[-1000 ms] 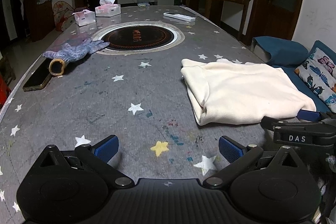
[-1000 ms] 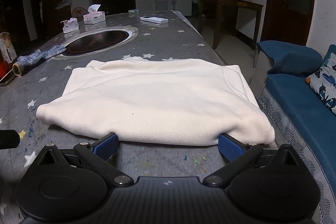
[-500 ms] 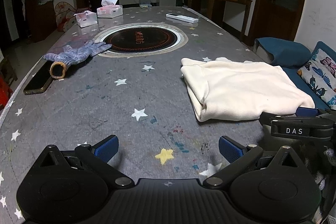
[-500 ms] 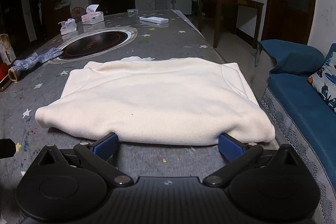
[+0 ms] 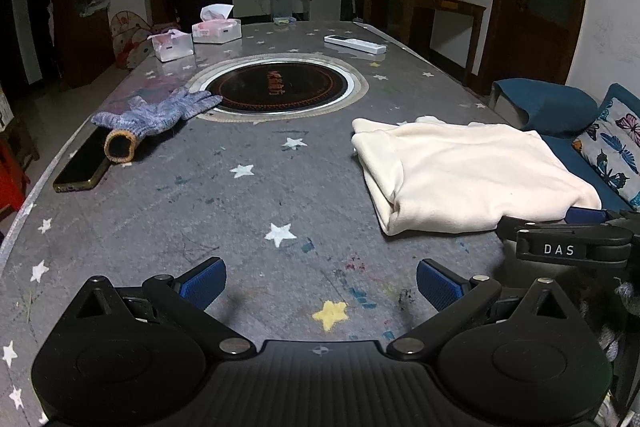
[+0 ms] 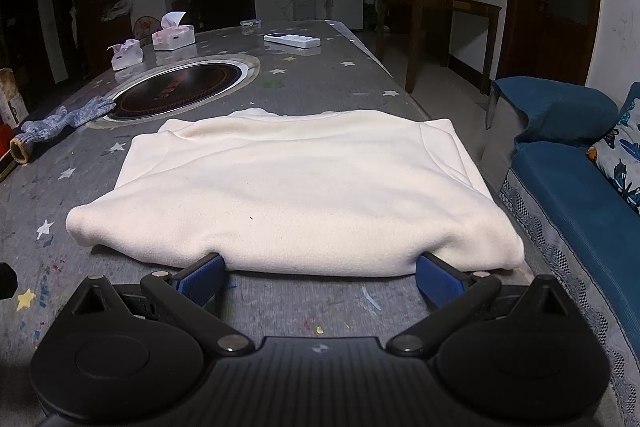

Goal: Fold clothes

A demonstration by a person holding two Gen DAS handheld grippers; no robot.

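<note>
A cream garment [image 6: 296,187] lies folded into a rectangle near the table's right edge; it also shows in the left wrist view [image 5: 472,167]. My right gripper [image 6: 318,277] is open, its blue fingertips [image 6: 204,273] touching the garment's near folded edge, gripping nothing. In the left wrist view the right gripper [image 5: 568,239] shows at the garment's near right corner. My left gripper [image 5: 320,285] is open and empty above bare table, left of the garment and apart from it.
A grey star-patterned cloth covers the table [image 5: 240,207]. A round inset cooktop [image 5: 276,91], a knit glove [image 5: 156,117], a phone [image 5: 82,163], two tissue boxes [image 5: 216,29] and a remote [image 5: 354,44] lie farther back. A blue sofa [image 6: 576,195] stands right of the table.
Both grippers have drawn back slightly toward the table's near edge. The garment has not moved. Both stay open.
</note>
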